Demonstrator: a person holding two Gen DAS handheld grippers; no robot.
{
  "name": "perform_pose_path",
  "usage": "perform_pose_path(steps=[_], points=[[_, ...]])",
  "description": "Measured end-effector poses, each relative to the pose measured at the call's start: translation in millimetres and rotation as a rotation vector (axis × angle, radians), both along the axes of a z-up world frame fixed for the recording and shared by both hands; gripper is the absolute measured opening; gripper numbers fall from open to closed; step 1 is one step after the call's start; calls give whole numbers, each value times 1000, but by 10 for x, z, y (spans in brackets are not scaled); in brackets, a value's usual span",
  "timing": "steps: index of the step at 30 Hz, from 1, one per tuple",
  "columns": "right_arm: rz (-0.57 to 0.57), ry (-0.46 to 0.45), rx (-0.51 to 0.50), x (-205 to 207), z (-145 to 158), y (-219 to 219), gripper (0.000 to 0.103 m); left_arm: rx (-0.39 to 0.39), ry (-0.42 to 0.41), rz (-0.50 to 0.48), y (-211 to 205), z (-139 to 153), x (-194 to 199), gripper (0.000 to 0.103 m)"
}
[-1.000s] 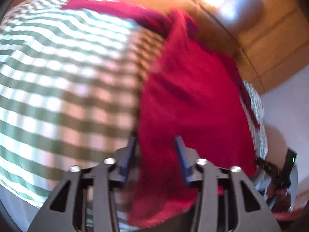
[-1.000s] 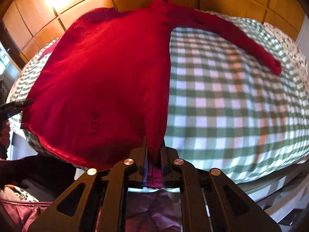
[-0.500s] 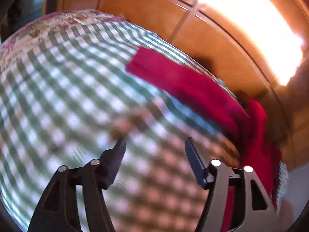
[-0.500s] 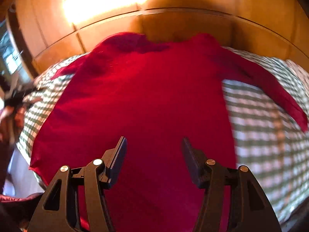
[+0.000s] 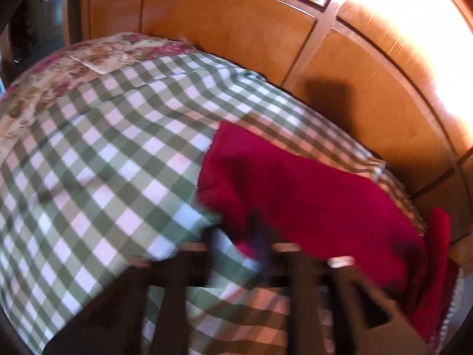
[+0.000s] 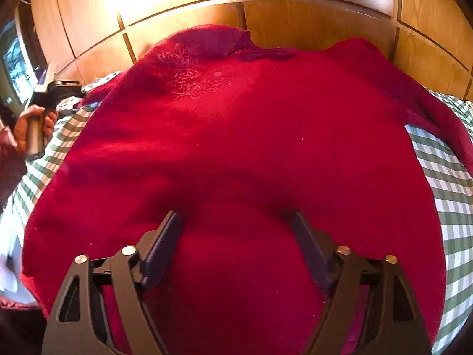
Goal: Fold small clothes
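Note:
A red sweater with embroidered roses lies spread flat on a green-and-white checked cloth. My right gripper hovers over the sweater's lower body. Its jaws are opening wide and nothing is pinched between them. In the left wrist view one red sleeve stretches across the checked cloth. My left gripper, heavily blurred, has its jaws together at the sleeve's near corner, pinching the fabric. The right wrist view shows a hand holding that left gripper's body at the far left.
Wooden panelling rises right behind the cloth and also fills the back of the right wrist view. A floral quilt lies at the far left corner. The cloth's edge drops off at the lower right.
The left gripper let go of the sweater's body, swung across to the sleeve and shut at its corner. The right gripper released the hem, opened wide and moved over the sweater's body.

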State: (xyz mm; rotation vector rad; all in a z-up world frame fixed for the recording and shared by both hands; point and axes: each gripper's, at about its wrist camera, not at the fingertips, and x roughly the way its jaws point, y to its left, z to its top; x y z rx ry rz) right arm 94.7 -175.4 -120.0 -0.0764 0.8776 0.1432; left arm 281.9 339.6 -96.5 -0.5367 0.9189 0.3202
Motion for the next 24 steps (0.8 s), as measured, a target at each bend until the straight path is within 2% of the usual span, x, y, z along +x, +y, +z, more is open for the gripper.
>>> perform_pose_path(steps=[2, 6, 9, 11, 14, 18, 21, 22, 23, 24], points=[[4, -7, -12, -6, -31, 55, 86, 37, -32, 15, 24, 100, -96, 6], [1, -3, -23, 17, -31, 83, 88, 81, -76, 79, 212, 307, -357, 6], [4, 2, -28, 49, -31, 92, 89, 125, -95, 161, 475, 484, -589, 6], [5, 3, -31, 66, -39, 97, 89, 188, -100, 235, 674, 624, -763, 6], [1, -2, -34, 58, -45, 107, 89, 225, -94, 331, 976, 745, -1008, 6], [-1, -10, -36, 83, -59, 128, 90, 293, -33, 356, 1087, 687, -1129, 6], [-7, -12, -40, 105, -71, 132, 91, 242, 3, 296, 981, 526, -1149, 16], [-7, -13, -41, 105, -74, 135, 91, 231, -4, 287, 927, 517, -1174, 23], [-7, -15, -40, 101, -74, 136, 91, 214, -15, 272, 858, 510, -1202, 40], [-8, -15, -39, 100, -75, 135, 91, 189, -32, 249, 776, 506, -1236, 43]])
